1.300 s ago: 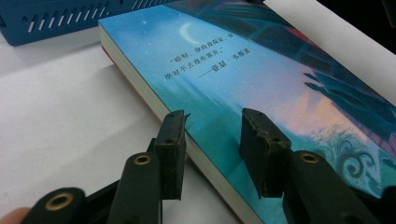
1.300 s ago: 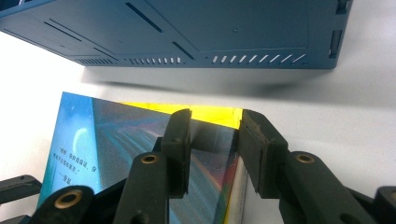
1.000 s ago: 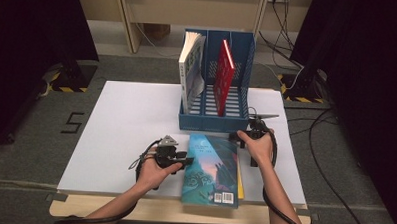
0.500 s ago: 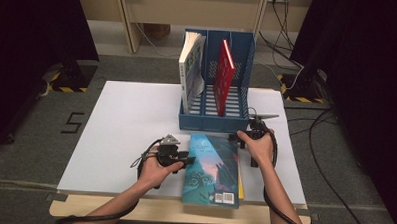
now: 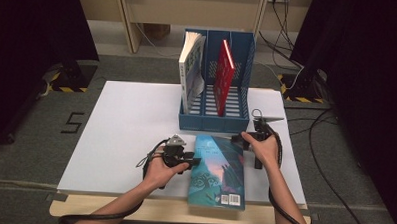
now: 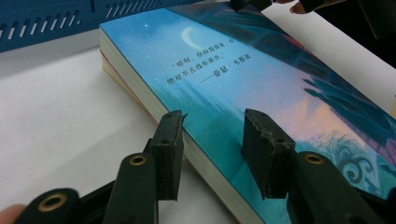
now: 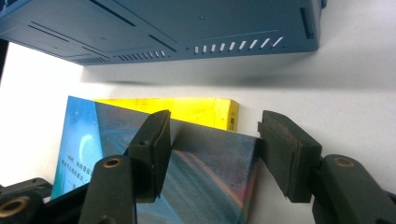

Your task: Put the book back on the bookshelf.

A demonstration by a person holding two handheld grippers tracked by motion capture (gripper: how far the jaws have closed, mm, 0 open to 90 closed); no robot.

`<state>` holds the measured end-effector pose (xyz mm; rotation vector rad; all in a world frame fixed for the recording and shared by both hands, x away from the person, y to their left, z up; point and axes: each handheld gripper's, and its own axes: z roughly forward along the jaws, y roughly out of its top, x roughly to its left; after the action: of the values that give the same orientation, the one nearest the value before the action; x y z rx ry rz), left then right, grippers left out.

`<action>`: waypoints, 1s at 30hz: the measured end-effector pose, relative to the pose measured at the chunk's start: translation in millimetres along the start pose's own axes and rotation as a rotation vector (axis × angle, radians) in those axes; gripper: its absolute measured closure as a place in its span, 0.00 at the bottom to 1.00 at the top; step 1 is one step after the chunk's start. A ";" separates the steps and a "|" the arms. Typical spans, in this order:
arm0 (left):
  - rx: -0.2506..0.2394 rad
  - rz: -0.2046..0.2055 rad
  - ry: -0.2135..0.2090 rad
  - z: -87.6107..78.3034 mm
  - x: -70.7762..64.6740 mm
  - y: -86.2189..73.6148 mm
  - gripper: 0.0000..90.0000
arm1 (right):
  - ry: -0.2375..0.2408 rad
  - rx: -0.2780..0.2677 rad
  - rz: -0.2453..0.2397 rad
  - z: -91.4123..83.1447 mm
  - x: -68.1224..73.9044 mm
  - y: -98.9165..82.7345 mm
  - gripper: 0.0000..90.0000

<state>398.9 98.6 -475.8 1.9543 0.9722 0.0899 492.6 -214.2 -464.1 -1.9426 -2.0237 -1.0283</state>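
We're at the grab stage: blue book (image 5: 218, 168) lies flat on the desk (image 5: 120, 139), atop a yellow book (image 7: 196, 111), just before the blue file rack (image 5: 213, 120). Left tongs (image 6: 212, 140) straddle its edge, apart, not pressing. Right tongs (image 7: 212, 149) have just been opening round its corner, no grip. Next: clamp, lift, stand it in the rack.

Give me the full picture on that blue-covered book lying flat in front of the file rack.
The blue-covered book is a thick paperback with a glossy night-sky cover: crescent moon, white text, barcode by the near edge. It lies flat on the white table, atop a yellow book. The left claw straddles its page edge; the right claw brackets a far corner, its jaws just opened, pads not pressing.
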 end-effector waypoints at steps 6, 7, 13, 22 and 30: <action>-0.006 0.004 0.004 -0.1 -0.5 -1.0 0.64 | 0.036 0.021 0.036 4.5 -3.0 0.0 0.46; -0.008 0.004 0.004 -0.1 -0.3 -1.5 0.64 | 0.041 0.020 0.045 5.2 -3.5 -0.4 0.46; -0.002 0.009 0.014 -0.6 -2.0 -1.6 0.64 | -0.015 0.019 0.056 1.4 6.4 -1.0 0.51; -0.008 0.008 0.019 -1.7 -2.1 -3.3 0.65 | -0.063 -0.015 0.048 -11.3 20.7 -0.1 0.58; -0.014 0.016 0.024 -1.9 -3.9 -4.7 0.65 | -0.019 0.011 0.063 -9.4 8.5 -4.0 0.56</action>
<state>392.6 98.6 -477.1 1.9526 0.9695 0.1293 484.4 -212.2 -453.8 -2.0049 -1.9603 -0.9864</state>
